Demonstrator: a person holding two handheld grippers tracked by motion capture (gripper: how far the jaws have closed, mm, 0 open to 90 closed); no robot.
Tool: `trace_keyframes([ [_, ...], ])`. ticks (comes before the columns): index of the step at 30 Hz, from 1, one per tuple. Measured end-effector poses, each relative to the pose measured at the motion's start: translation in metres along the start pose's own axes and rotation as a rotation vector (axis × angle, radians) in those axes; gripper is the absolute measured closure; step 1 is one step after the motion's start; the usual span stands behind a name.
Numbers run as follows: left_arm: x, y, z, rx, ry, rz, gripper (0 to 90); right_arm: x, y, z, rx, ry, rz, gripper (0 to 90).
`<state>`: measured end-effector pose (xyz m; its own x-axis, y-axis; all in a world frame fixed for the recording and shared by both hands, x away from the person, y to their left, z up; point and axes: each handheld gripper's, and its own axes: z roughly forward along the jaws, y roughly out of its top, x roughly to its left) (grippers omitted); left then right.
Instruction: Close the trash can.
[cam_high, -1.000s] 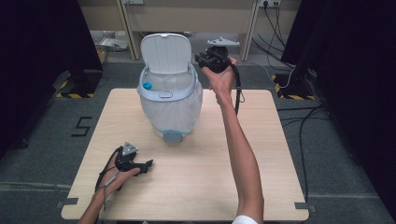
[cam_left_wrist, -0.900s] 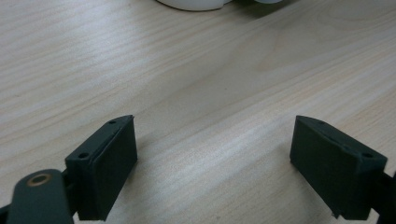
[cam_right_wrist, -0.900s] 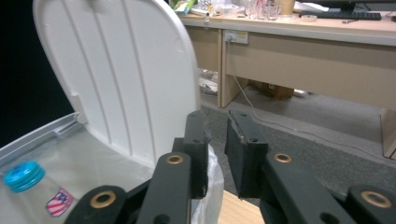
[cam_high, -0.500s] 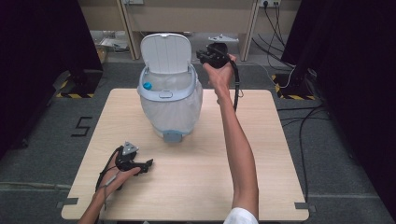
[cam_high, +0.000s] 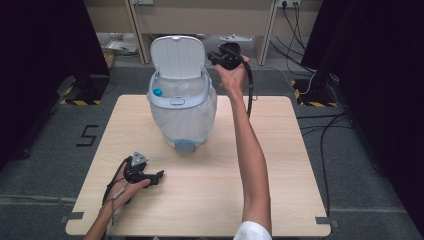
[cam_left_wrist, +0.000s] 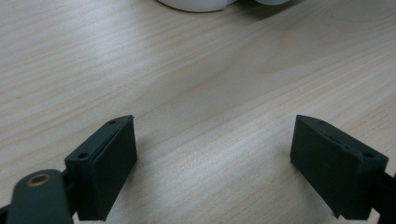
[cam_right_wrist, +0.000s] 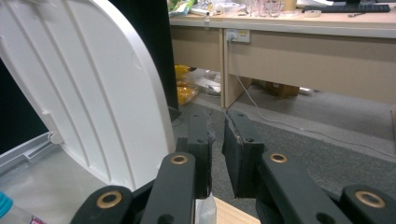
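A white bin (cam_high: 182, 115) with a clear liner stands at the table's far middle, its lid (cam_high: 178, 56) raised upright. A blue-capped item (cam_high: 158, 92) lies inside at the left. My right gripper (cam_high: 212, 57) hovers just right of the lid's top edge, pointing left. In the right gripper view its jaws (cam_right_wrist: 217, 126) are shut with nothing between them, and the lid (cam_right_wrist: 84, 93) rises close on the left. My left gripper (cam_high: 159, 176) rests on the table (cam_high: 280, 150) near the front left. It is open (cam_left_wrist: 215, 144) over bare wood.
The bin's grey pedal (cam_high: 183, 146) faces the person. Desks, cables and a wall socket (cam_right_wrist: 237, 35) stand behind the table. The bin's base (cam_left_wrist: 196, 4) shows at the top of the left gripper view.
My right gripper has shifted slightly farther back beside the raised lid. The lid stays upright and the left gripper has not moved.
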<state>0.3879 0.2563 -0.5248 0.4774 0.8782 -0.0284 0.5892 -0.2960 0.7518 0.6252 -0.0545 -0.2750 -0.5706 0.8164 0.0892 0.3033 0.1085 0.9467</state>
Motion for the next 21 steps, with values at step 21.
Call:
trace_keyframes([
  [21,0.0,0.0,0.0,-0.003,0.0,-0.003,13.6,-0.003,-0.001,0.015,-0.031,0.163,0.021,84.1],
])
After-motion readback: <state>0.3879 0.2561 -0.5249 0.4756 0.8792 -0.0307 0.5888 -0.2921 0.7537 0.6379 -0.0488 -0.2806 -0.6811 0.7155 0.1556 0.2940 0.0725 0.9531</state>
